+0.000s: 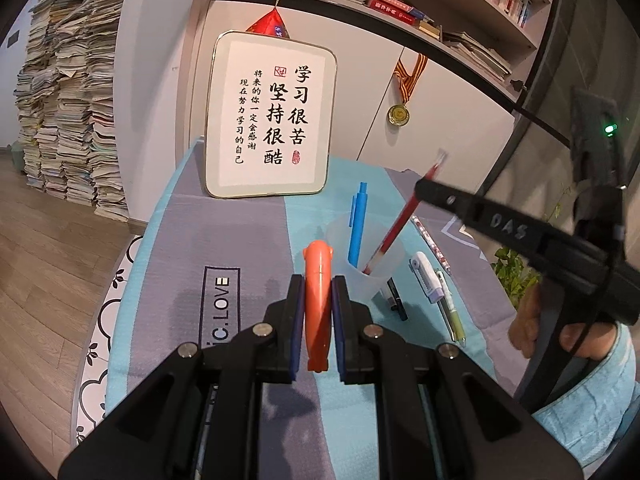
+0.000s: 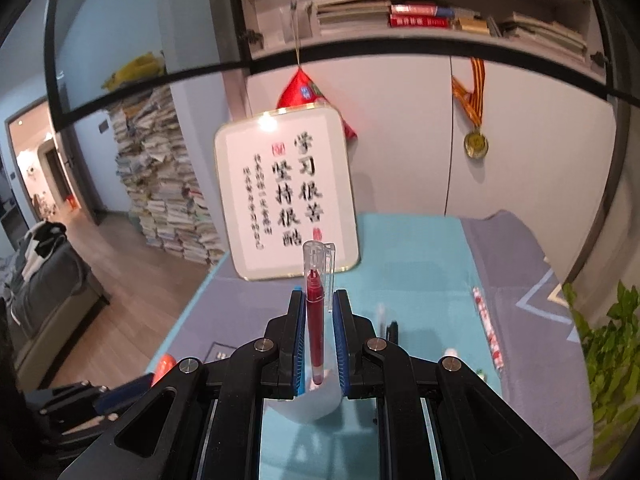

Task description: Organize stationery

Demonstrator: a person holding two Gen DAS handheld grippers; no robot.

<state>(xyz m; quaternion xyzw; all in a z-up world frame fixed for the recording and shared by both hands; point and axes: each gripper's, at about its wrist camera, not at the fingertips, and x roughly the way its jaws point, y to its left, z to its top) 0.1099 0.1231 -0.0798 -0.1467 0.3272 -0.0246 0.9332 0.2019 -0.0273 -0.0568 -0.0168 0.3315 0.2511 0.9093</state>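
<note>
My left gripper [image 1: 319, 284] is shut on an orange pen [image 1: 318, 300] that stands upright between its pads, just left of a translucent cup [image 1: 370, 268]. The cup holds a blue pen [image 1: 357, 224]. A red pen [image 1: 400, 220] leans with its lower end inside the cup, and my right gripper [image 1: 423, 191] grips its upper part. In the right wrist view that gripper [image 2: 319, 296] is shut on the red pen [image 2: 315, 328], clear cap up, above the cup [image 2: 320, 398]. Beside the cup lie a white-purple pen [image 1: 425, 276], a green pen [image 1: 452, 314], a black pen [image 1: 398, 300] and a patterned pen [image 1: 432, 246].
A framed calligraphy board [image 1: 272, 120] stands at the back of the table cloth [image 1: 240, 232]. The table's left edge [image 1: 100, 320] drops to a wood floor with tall paper stacks [image 1: 68, 100]. A green plant [image 2: 608, 352] sits at the right. Shelves hang overhead.
</note>
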